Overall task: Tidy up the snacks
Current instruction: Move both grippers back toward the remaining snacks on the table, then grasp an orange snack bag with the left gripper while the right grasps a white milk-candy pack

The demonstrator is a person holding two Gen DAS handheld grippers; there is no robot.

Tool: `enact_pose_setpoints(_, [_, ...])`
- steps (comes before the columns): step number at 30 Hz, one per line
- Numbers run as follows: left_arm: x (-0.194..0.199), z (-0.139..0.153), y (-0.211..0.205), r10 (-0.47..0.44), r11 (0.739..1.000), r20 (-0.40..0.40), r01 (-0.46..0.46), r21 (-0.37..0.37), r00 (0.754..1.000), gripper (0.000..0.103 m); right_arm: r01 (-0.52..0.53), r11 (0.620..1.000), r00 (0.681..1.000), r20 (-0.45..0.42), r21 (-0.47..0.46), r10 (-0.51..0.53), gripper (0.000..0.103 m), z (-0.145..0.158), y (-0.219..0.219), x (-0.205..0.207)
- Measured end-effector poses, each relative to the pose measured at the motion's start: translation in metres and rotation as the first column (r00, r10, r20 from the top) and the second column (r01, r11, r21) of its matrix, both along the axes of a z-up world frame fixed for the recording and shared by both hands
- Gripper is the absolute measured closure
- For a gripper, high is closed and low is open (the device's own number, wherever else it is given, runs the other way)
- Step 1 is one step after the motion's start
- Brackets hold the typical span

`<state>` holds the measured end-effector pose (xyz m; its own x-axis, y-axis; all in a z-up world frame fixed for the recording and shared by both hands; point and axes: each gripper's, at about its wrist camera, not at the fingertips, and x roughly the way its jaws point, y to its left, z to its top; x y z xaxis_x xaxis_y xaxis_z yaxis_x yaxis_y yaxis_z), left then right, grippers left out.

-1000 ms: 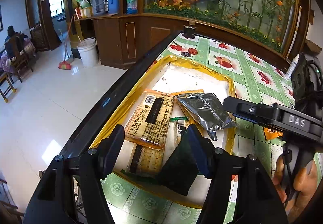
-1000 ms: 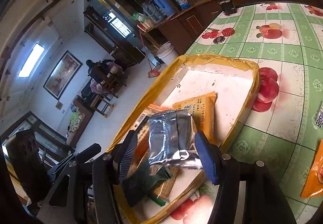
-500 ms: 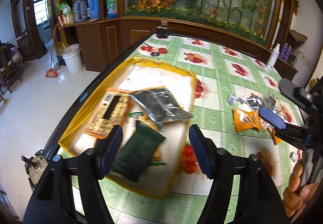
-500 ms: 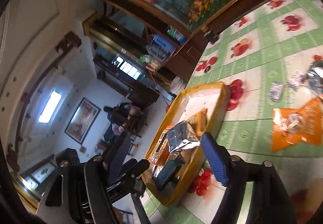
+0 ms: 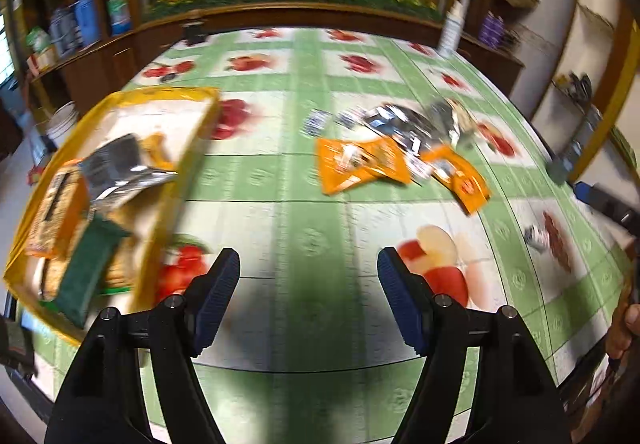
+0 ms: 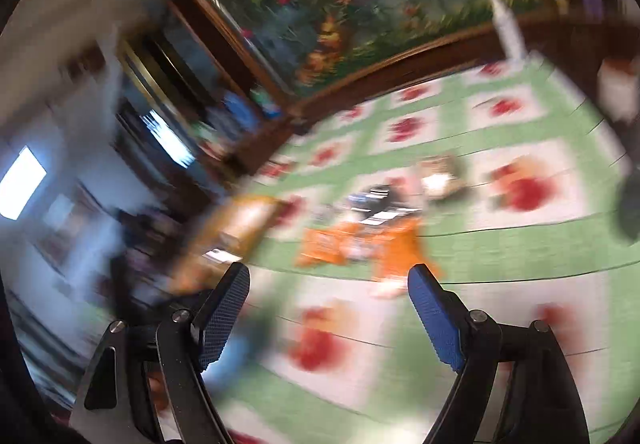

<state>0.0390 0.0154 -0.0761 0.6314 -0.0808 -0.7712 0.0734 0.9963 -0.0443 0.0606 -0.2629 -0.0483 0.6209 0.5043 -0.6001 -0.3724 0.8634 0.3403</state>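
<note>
A yellow tray [image 5: 188, 168] at the left of the left wrist view holds a silver packet [image 5: 116, 168], a dark green packet [image 5: 88, 268] and brown printed packets. Loose snacks lie on the fruit-patterned tablecloth: orange packets [image 5: 360, 164], silver wrappers [image 5: 404, 124], small sweets [image 5: 548, 236]. My left gripper [image 5: 308, 272] is open and empty above bare cloth, right of the tray. My right gripper [image 6: 328, 284] is open and empty; its view is blurred, with orange packets [image 6: 332, 244] and the tray [image 6: 244, 224] beyond its fingers. One fingertip of the right gripper [image 5: 592, 196] shows at the right edge.
A white bottle [image 5: 450, 28] stands at the table's far edge before a flowered glass cabinet. A small dark object [image 5: 194, 32] sits at the far left corner. The table's near edge runs below my left gripper. A hand [image 5: 624, 324] shows at the right.
Both grippers have swung right, away from the tray toward the loose snacks. The right gripper let go of the silver packet, which now lies in the tray, and its jaws stand wider.
</note>
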Motion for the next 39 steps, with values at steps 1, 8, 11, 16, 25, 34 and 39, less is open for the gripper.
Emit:
enact_pose_setpoints(1, [0.002,-0.002,-0.009,-0.024,1.000,-0.008,0.024,0.019,1.000,0.032,-0.002,0.996,1.000,-0.015,-0.089,0.001,0.022,-0.012,0.003,-0.001])
enact_pose_setpoints(8, [0.032,-0.001,-0.034,-0.189,0.966,0.018,0.183,0.182,0.982,0.032,-0.037,0.933,0.999,-0.038,-0.358,0.025,0.046,-0.061,0.009,0.009])
enact_pose_setpoints(11, [0.056,-0.001,-0.044,-0.293,0.928,0.008,0.282,0.245,0.956,0.032,-0.064,0.912,0.998,-0.049,-0.404,0.048,0.046,-0.065,0.004,0.010])
enact_pose_setpoints(16, [0.089,-0.005,-0.064,-0.435,0.850,-0.042,0.426,0.311,0.899,0.032,-0.115,0.904,0.992,-0.094,-0.411,0.083,0.044,-0.074,0.003,0.018])
enact_pose_setpoints(25, [0.121,-0.030,-0.074,-0.498,0.790,-0.156,0.520,0.324,0.853,0.028,-0.120,0.901,0.992,-0.087,-0.418,0.092,0.069,-0.071,0.002,0.014])
enact_pose_setpoints(34, [0.119,-0.029,-0.059,-0.488,0.787,-0.190,0.523,0.327,0.852,0.029,-0.140,0.903,0.989,-0.097,-0.405,0.110,0.066,-0.071,0.004,0.014])
enact_pose_setpoints(39, [0.134,-0.030,-0.044,-0.448,0.813,-0.202,0.491,0.313,0.871,0.029,-0.152,0.897,0.988,-0.098,-0.415,0.122,0.055,-0.071,0.010,0.014])
